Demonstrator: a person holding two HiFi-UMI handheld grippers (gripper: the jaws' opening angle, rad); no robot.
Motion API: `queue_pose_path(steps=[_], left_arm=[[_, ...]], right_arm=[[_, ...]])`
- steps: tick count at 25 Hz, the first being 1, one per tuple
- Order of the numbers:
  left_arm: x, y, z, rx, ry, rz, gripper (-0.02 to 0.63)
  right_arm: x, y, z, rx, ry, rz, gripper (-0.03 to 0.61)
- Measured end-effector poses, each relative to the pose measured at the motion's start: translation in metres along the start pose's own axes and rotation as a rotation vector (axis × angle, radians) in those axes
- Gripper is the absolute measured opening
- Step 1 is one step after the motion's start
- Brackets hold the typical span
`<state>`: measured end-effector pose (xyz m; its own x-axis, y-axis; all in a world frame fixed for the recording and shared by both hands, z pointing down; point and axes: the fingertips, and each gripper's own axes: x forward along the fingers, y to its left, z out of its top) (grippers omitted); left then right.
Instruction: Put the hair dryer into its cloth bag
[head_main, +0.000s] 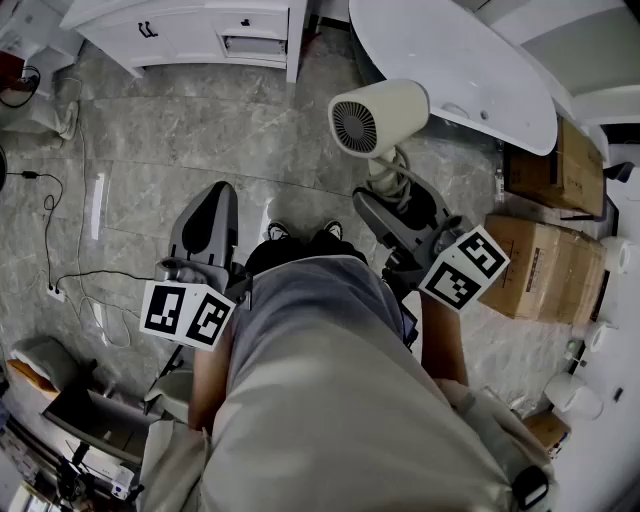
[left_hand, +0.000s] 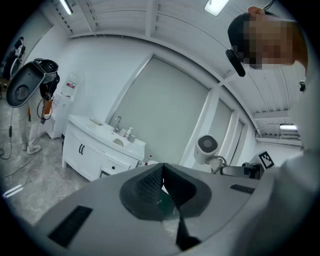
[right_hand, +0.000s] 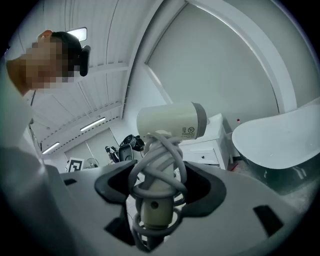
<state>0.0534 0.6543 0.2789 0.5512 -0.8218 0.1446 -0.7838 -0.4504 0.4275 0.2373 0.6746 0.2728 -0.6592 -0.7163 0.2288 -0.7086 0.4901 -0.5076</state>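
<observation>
Hair dryer (head_main: 380, 118), cream-white, held up in front of the person, above the grey marbled floor (head_main: 200, 140). Its handle points down into the right gripper (head_main: 388, 195); the barrel lies roughly level on top, with the round rear grille facing the head camera.

Grey cord (right_hand: 160, 160) is wound in several loops round the handle, inside the grip.

Right gripper view: jaws set wide but closed on the wrapped handle, pads bearing on cord and handle from both sides. Label on the barrel is too small to read.

Left gripper (head_main: 218, 192): held lower left of the dryer, well apart from it. In its own view the jaws meet, nothing between them (left_hand: 162, 182). The dryer shows to the right in that view, grille toward the lens.

Marker cubes sit on both grippers, left (head_main: 187, 313) and right (head_main: 463, 268).

Surroundings: white vanity cabinet (head_main: 200, 30) at upper left, white oval fixture (head_main: 450, 60) just beyond the dryer, cardboard boxes (head_main: 545, 265) at right, a thin black cable (head_main: 50, 230) trailing over the floor at left.

No view shows the cloth bag.
</observation>
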Motion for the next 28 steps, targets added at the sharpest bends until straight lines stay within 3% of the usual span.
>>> queue_pose_path(steps=[20, 28], left_arm=[[-0.011, 0.029, 0.008, -0.020, -0.014, 0.030, 0.008], [0.023, 0.048, 0.016, -0.014, 0.011, 0.024, 0.008]], right_arm=[[0.020, 0.001, 0.001, 0.014, 0.004, -0.034, 0.282], [0.058, -0.022, 0.023, 0.002, -0.018, -0.028, 0.282]])
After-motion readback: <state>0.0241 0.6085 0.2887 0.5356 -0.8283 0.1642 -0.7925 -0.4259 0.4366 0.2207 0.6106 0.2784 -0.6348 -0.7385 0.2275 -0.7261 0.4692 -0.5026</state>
